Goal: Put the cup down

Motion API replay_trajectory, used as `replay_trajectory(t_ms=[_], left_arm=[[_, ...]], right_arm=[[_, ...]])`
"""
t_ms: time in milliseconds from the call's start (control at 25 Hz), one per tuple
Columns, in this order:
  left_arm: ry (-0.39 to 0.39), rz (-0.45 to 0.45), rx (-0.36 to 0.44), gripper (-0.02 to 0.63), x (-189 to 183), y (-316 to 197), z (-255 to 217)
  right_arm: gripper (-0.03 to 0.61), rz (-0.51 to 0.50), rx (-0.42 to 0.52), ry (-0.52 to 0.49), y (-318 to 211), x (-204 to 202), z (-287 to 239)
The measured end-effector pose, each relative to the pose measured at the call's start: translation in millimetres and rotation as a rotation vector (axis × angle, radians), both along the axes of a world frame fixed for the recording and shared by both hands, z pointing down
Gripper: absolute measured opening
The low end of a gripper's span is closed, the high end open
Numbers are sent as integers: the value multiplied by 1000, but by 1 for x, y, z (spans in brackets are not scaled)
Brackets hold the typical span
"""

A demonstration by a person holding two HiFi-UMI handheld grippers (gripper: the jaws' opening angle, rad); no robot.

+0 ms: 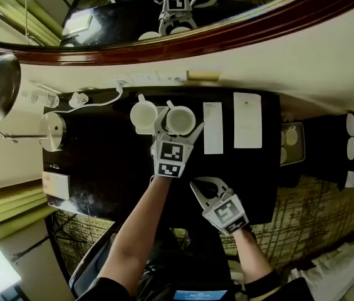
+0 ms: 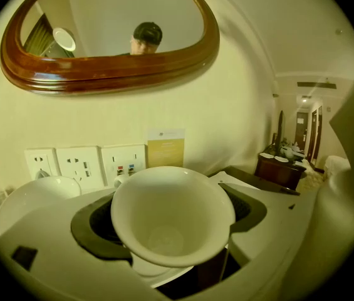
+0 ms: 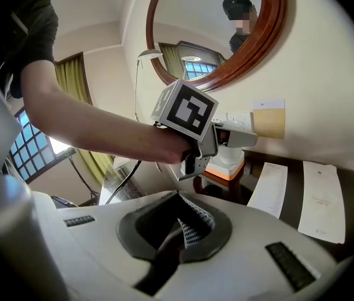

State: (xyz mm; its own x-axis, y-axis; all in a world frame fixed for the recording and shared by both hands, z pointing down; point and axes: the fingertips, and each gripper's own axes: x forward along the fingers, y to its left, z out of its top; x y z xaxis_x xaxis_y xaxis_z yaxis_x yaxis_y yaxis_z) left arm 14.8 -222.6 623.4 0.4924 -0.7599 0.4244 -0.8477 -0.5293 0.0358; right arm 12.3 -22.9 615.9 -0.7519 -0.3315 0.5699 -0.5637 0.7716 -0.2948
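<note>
Between the jaws of the left gripper (image 1: 178,129) the white cup (image 2: 171,213) is held, the dark pads pressed on its two sides and the jaws set wide. The cup's axis is tipped: the mouth is turned back toward the claw, the base forward and down. Directly under the base a white edge (image 2: 158,276) is seen, perhaps a saucer; whether it is touched cannot be told. Just beyond, to the claw's left, a second cup (image 2: 34,196) stands on the dark table (image 1: 101,162). The set-down spot is therefore judged to lie straight below, with the mouth to be levelled first. Farthest from the cup, behind the claw and apart, the right gripper (image 3: 186,226) is pinched shut on nothing.
</note>
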Motion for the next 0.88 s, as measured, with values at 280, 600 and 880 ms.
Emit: replay_trajectory(t_ms=[280,600,880], left_arm=[[11,-50,6,439,-4,-4,0],[32,-64,5,442,-6,-4,1],[44,-67,17,446,-8,0,0]], right_arm=[[5,1,-9,5,2,6,4],[5,58,-13,15,-9,17,13],[5,55,-8,14,-23,12,11]])
